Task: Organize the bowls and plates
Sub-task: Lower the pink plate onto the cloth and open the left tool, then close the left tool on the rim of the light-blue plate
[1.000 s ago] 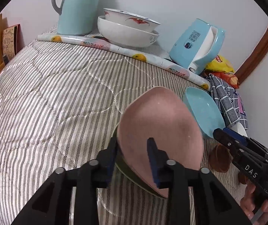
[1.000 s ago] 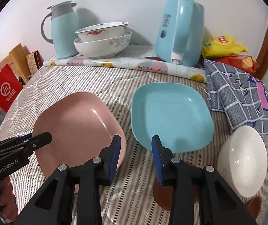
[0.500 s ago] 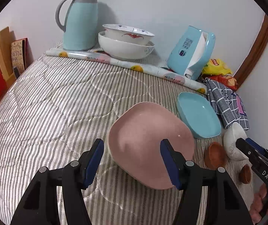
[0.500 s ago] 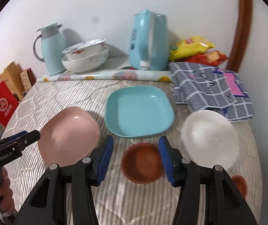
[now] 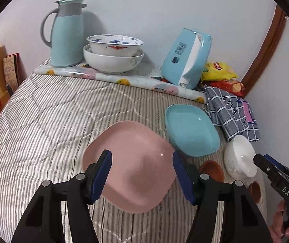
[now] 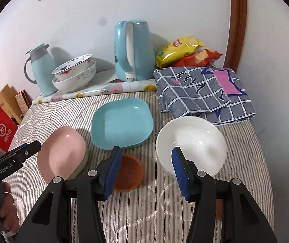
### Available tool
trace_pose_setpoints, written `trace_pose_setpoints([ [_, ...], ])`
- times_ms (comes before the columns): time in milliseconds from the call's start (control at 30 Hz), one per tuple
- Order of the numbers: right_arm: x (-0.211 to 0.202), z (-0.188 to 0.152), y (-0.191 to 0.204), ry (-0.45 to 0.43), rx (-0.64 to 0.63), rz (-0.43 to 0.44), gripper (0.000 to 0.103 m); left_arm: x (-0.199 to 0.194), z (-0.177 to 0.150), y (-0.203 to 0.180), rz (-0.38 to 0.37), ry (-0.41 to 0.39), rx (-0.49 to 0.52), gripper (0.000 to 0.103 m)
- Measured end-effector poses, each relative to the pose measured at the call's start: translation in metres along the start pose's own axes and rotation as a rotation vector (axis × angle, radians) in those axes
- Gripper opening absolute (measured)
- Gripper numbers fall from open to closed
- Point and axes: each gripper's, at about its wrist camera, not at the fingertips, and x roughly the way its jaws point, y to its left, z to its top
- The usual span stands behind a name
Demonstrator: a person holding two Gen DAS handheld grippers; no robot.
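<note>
A pink plate (image 5: 132,168) lies on a green plate on the striped cloth; it also shows in the right wrist view (image 6: 61,151). A blue square plate (image 5: 191,129) (image 6: 122,121) lies beside it. A white bowl (image 6: 191,143) (image 5: 240,158) and a small brown bowl (image 6: 128,172) (image 5: 212,169) sit near the front. My left gripper (image 5: 140,174) is open and empty above the pink plate. My right gripper (image 6: 146,170) is open and empty, between the brown bowl and the white bowl.
At the back stand a blue jug (image 5: 67,34), two stacked white bowls (image 5: 114,56) and a blue kettle (image 6: 132,50). Chip bags (image 6: 184,52) and a checked cloth (image 6: 203,93) lie at the right. A second small brown dish (image 5: 254,189) is near the front right edge.
My left gripper let go of the pink plate, opened wide and drew back. My right gripper opened wider and drew back and to the right, toward the white bowl.
</note>
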Motion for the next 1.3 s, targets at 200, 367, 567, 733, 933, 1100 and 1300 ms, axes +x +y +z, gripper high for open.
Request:
trace_pose_setpoints([
  [200, 0.005, 0.014, -0.002, 0.01, 0.002, 0.005, 0.051, 0.005, 0.014, -0.013, 0.009, -0.011, 0.022, 0.06],
  [367, 0.009, 0.024, -0.001, -0.004, -0.009, -0.003, 0.051, 0.011, 0.026, -0.023, 0.022, -0.022, 0.044, 0.06],
  [567, 0.018, 0.039, -0.005, -0.023, -0.01, -0.015, 0.051, 0.024, 0.044, -0.033, 0.076, -0.041, 0.096, 0.06],
  [733, 0.031, 0.049, -0.007, -0.018, -0.009, -0.024, 0.051, 0.037, 0.055, -0.034, 0.089, -0.034, 0.106, 0.06],
  [933, 0.052, 0.059, -0.007, -0.002, -0.019, -0.032, 0.051, 0.057, 0.063, -0.035, 0.089, -0.009, 0.11, 0.06],
  [1100, 0.072, 0.064, -0.005, 0.026, -0.027, -0.026, 0.048, 0.076, 0.066, -0.033, 0.056, 0.032, 0.091, 0.06],
  [1300, 0.096, 0.068, 0.003, 0.072, -0.059, -0.019, 0.035, 0.096, 0.062, -0.04, 0.035, 0.077, 0.098, 0.06],
])
